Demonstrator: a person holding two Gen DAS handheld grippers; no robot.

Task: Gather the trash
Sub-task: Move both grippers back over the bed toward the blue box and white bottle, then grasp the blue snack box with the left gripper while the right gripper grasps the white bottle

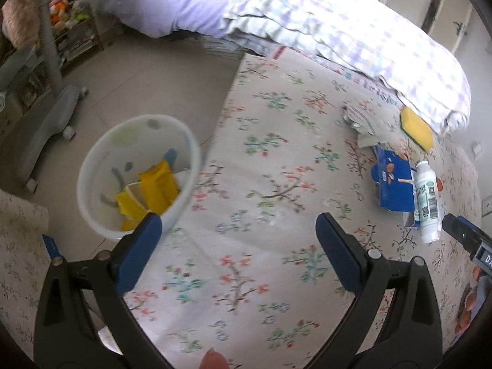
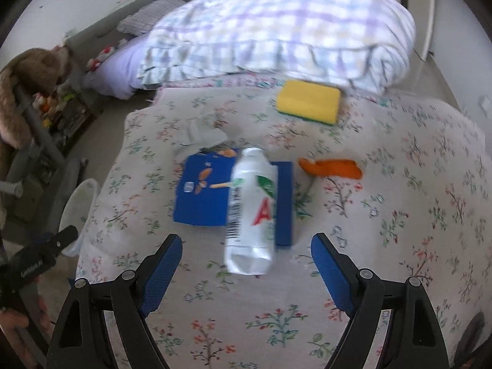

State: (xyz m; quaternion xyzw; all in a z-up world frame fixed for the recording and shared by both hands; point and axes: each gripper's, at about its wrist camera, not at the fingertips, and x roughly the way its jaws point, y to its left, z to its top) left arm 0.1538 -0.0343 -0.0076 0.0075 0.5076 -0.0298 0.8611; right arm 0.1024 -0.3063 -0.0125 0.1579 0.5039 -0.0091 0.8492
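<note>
Both tongs, left [image 1: 238,230] and right [image 2: 246,252], gape empty. White bottle [image 2: 252,209] lies across blue carton [image 2: 203,196] on bed [image 2: 399,215], ahead of right tongs. Bin [image 1: 101,166] on floor holds yellow wrappers [image 1: 153,190].

Left gripper [image 1: 238,227] and right gripper [image 2: 246,249]: jaws spread wide, empty

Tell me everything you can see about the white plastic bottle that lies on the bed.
The white plastic bottle lies on its side on the floral bedspread, its cap end pointing away from the right gripper, whose jaws are wide open just short of its base. It looks empty. Its label shows a large red letter, green leaf shapes and a barcode. It rests partly on a flattened blue cardboard box. The left wrist view shows the same bottle overlapping the box's right edge.
</note>
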